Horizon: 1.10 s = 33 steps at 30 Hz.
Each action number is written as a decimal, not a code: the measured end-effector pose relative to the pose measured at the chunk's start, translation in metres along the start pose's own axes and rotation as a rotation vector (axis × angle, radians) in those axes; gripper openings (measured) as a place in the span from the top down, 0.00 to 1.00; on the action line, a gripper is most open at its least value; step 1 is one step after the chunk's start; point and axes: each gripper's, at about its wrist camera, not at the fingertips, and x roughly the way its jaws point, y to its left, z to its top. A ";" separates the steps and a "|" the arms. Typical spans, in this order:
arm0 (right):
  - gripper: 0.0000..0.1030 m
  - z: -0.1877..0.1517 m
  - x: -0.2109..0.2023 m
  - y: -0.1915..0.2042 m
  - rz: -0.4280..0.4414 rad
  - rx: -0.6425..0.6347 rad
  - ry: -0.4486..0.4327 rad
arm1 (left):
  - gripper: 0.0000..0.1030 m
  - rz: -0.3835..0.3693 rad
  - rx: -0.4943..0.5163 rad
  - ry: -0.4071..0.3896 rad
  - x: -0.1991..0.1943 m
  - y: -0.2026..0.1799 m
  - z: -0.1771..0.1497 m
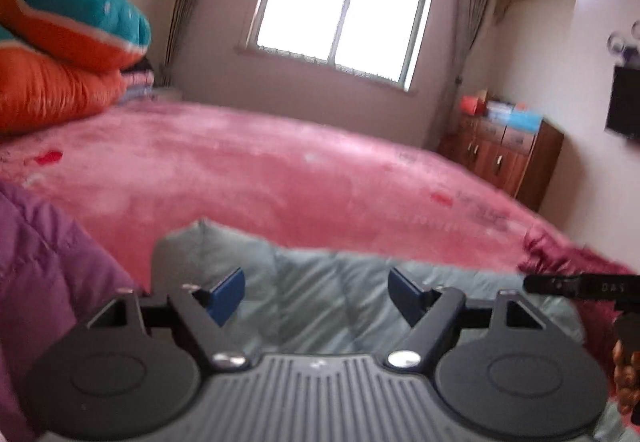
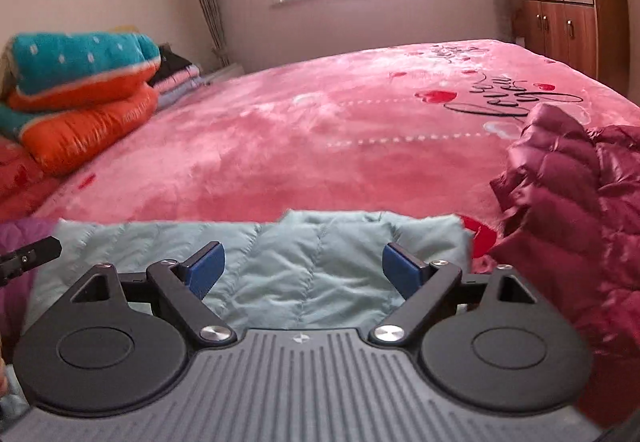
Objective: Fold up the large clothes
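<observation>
The pale green quilted down jacket [image 2: 304, 254] lies flat at the near edge of the bed [image 2: 320, 129] (pink plush blanket with red hearts), between a purple jacket [image 1: 44, 262] on its left and a maroon down jacket [image 2: 568, 209] on its right. The left claw [image 1: 316, 296] hovers over the green jacket, jaws spread wide, gripping nothing; the right claw [image 2: 303, 272] is likewise wide open and empty above the same garment; folded orange and teal bedding [image 2: 80, 89] is stacked at the bed's far left.
</observation>
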 end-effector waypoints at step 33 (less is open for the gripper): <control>0.00 -0.047 -0.022 0.006 -0.081 -0.026 0.016 | 0.21 0.084 0.014 0.005 -0.034 -0.019 -0.016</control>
